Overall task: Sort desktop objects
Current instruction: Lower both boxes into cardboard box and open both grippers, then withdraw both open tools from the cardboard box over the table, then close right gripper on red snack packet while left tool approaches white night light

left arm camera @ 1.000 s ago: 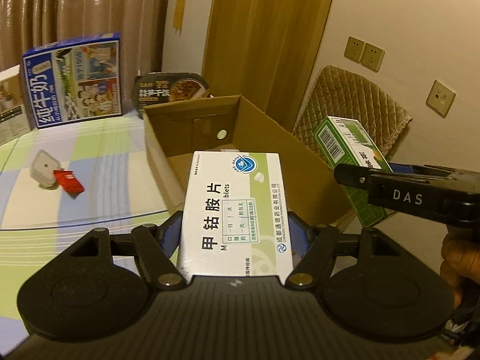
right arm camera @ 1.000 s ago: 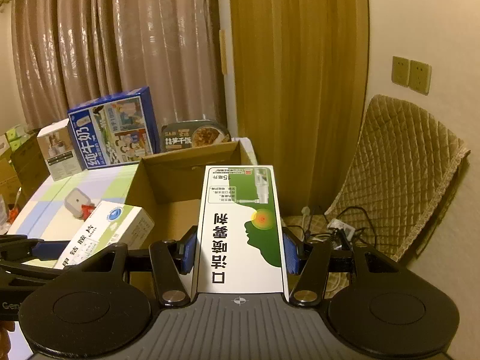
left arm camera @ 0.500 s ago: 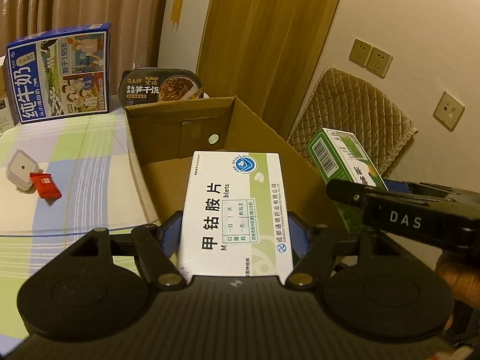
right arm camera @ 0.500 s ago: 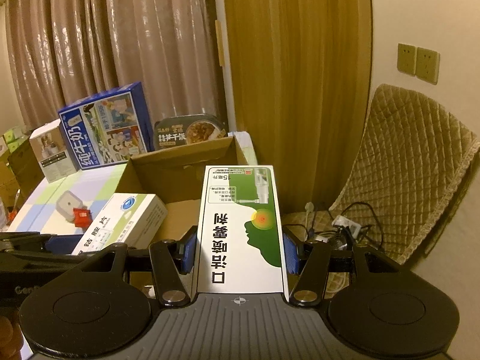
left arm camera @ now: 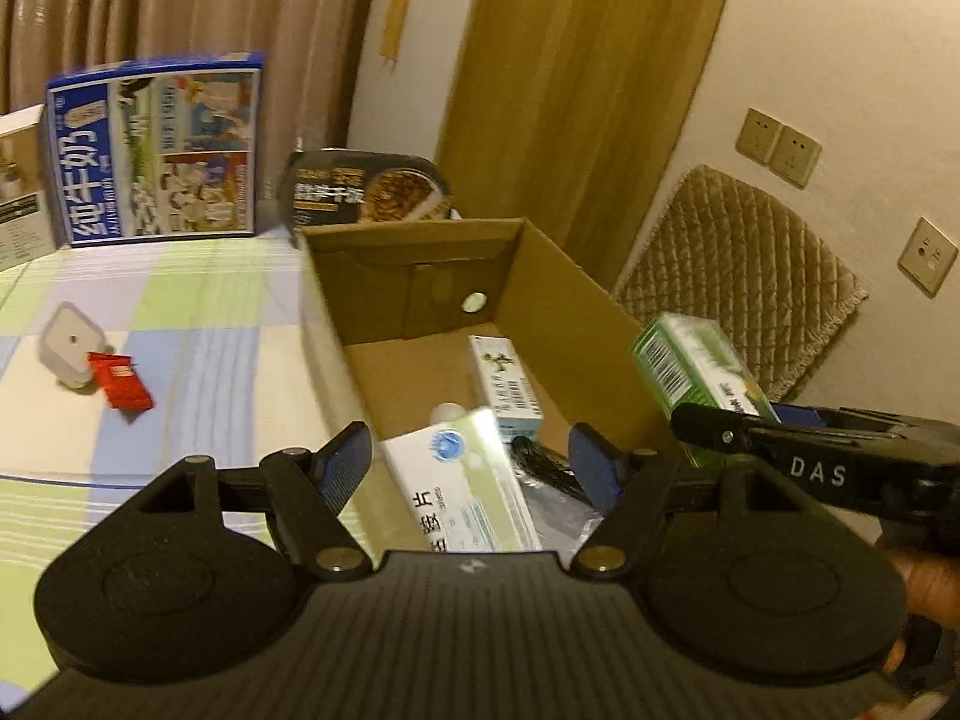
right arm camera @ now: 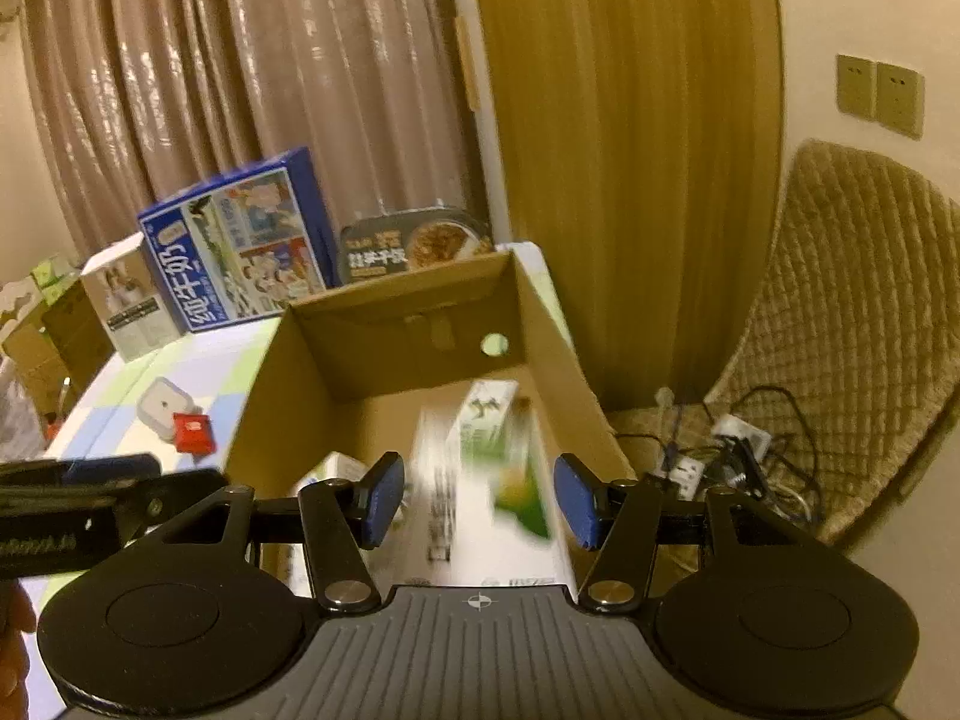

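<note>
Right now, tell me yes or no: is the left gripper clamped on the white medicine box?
No: the left gripper has its jaws spread, and the white medicine box sits loose between them over the cardboard box.

One cardboard box lies ahead of the left hand-held gripper. Three medicine boxes show: a white-and-blue one, a narrow one, a green one. Left on the surface: one milk carton, one noodle bowl, one red packet.

Dim warm yellowish indoor light, strong fisheye bending at edges, dark corner vignetting, motion-blurred falling boxes, soft shadows
</note>
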Action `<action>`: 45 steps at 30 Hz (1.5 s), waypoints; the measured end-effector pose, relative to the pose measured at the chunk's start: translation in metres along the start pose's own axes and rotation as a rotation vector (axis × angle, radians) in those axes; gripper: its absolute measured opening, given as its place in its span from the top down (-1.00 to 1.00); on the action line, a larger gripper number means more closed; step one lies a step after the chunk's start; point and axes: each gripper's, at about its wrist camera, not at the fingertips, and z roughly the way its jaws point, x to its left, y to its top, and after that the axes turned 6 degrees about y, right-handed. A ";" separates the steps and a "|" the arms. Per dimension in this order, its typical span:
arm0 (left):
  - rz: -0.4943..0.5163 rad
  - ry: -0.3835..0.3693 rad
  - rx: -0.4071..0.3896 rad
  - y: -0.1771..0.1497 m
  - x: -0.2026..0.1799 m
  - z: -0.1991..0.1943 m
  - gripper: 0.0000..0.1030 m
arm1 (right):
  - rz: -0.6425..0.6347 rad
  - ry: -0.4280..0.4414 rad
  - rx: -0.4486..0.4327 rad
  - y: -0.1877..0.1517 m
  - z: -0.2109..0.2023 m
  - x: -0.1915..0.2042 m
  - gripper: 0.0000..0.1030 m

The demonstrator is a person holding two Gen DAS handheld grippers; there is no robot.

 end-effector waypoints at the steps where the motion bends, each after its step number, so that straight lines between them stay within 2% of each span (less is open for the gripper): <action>1: -0.003 0.003 -0.002 -0.001 0.003 -0.002 -0.35 | 0.006 0.002 -0.017 0.001 -0.003 0.000 -0.24; 11: -0.015 0.055 -0.018 -0.020 0.044 -0.037 -0.41 | 0.012 0.029 -0.011 -0.006 -0.027 0.025 -0.30; 17: -0.037 0.121 -0.004 -0.040 0.083 -0.065 -0.46 | -0.032 0.084 -0.011 -0.007 -0.035 0.068 -0.36; 23: -0.056 0.198 -0.010 -0.047 0.131 -0.095 -0.52 | -0.070 0.158 -0.003 -0.008 -0.029 0.117 -0.45; 29: -0.065 0.266 -0.029 -0.049 0.173 -0.115 -0.62 | -0.097 0.214 0.023 -0.013 -0.007 0.159 -0.57; 33: -0.082 0.308 -0.034 -0.048 0.200 -0.117 -0.69 | -0.106 0.247 0.053 -0.019 0.017 0.181 -0.76; 37: -0.099 0.337 -0.037 -0.047 0.224 -0.108 -0.78 | -0.104 0.262 0.084 -0.027 0.048 0.192 -0.88; 45: -0.111 0.402 -0.046 -0.038 0.262 -0.077 -0.94 | -0.110 0.277 0.145 -0.033 0.114 0.204 -0.92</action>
